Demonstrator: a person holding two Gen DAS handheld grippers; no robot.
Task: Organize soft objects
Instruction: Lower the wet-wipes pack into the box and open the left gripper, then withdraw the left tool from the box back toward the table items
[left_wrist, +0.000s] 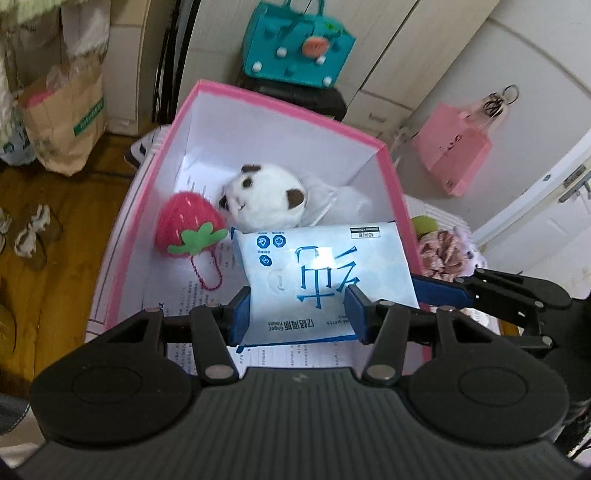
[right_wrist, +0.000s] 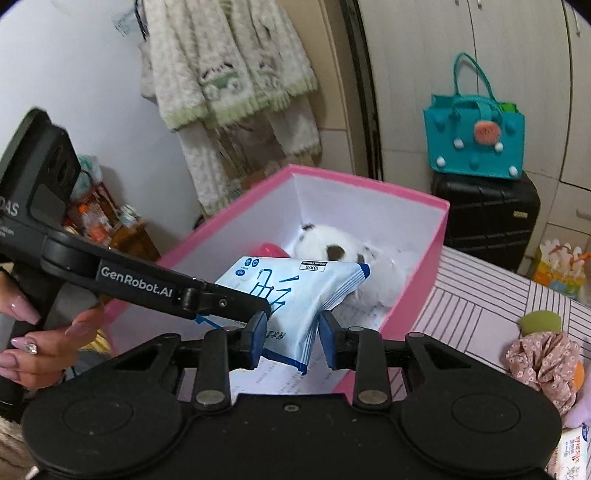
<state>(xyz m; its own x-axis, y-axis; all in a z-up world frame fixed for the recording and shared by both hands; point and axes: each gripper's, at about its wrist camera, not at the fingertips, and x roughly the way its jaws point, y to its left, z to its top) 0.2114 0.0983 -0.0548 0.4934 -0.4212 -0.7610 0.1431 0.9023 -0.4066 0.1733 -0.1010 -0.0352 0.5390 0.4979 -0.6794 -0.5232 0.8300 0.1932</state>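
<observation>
- Both grippers hold 1 wet-wipe pack (left_wrist: 325, 273) over the pink box (left_wrist: 122, 236): left gripper (left_wrist: 295, 314) clamps its near end, right gripper (right_wrist: 291, 332) is closed on its side edge.
- Inside that box, past the pack, lie a white plush (left_wrist: 264, 199) and, beside it, a strawberry plush (left_wrist: 188, 225).
- Step in hand, I judge: putting the pack into the box.
- Next move calls for lowering it onto bare box floor, then opening both grippers.
</observation>
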